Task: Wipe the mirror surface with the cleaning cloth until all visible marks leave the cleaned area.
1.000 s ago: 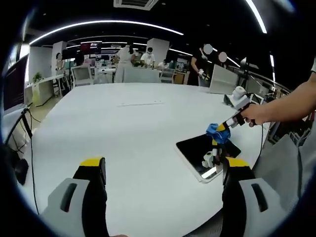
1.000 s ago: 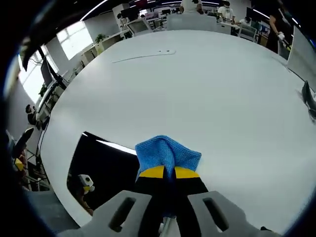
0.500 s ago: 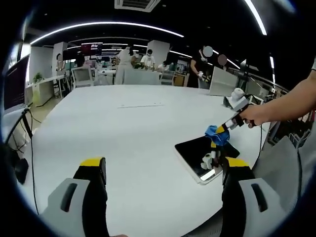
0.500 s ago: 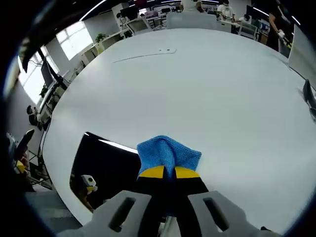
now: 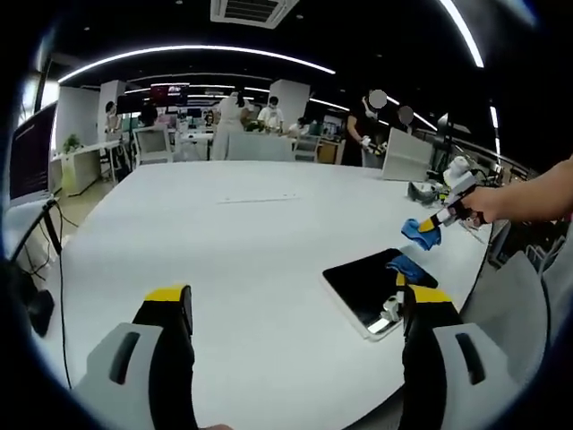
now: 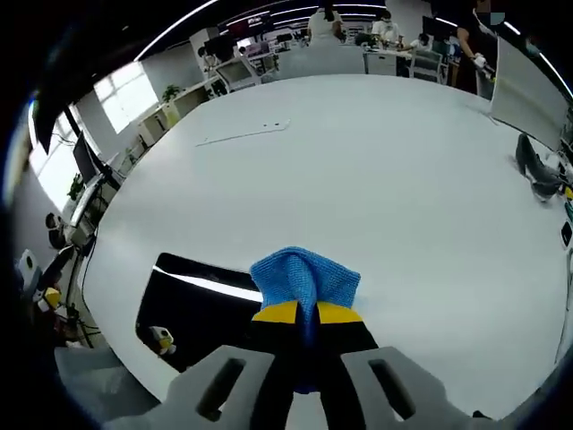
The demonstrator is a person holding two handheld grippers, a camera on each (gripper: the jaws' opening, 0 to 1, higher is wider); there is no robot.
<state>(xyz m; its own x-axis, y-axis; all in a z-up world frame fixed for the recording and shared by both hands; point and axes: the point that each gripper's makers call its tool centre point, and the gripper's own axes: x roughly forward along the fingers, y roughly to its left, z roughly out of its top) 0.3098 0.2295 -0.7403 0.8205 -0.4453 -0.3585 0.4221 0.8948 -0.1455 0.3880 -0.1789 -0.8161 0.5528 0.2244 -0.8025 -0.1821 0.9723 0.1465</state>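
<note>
The dark rectangular mirror (image 5: pixel 365 287) lies flat near the right edge of the round white table (image 5: pixel 233 242). In the right gripper view the mirror (image 6: pixel 192 305) sits at the lower left. A blue cleaning cloth (image 6: pixel 304 276) is pinched in my right gripper (image 6: pixel 300 315), which is shut on it. From the left gripper view, the right gripper (image 5: pixel 440 220) holds the cloth (image 5: pixel 420 232) in the air above the mirror's far right corner, apart from the glass, and the cloth's reflection shows in the mirror. My left gripper (image 5: pixel 298 300) stands wide open over the near table, holding nothing.
A person's arm (image 5: pixel 528 199) reaches in from the right. A grey laptop lid (image 5: pixel 405 154) and small black items (image 6: pixel 535 170) sit at the table's far right. A thin strip (image 5: pixel 260 197) lies mid-table. Desks, chairs and people fill the background.
My right gripper has lifted the cloth off the mirror and drawn it up and to the right. The mirror and the open left gripper have stayed put.
</note>
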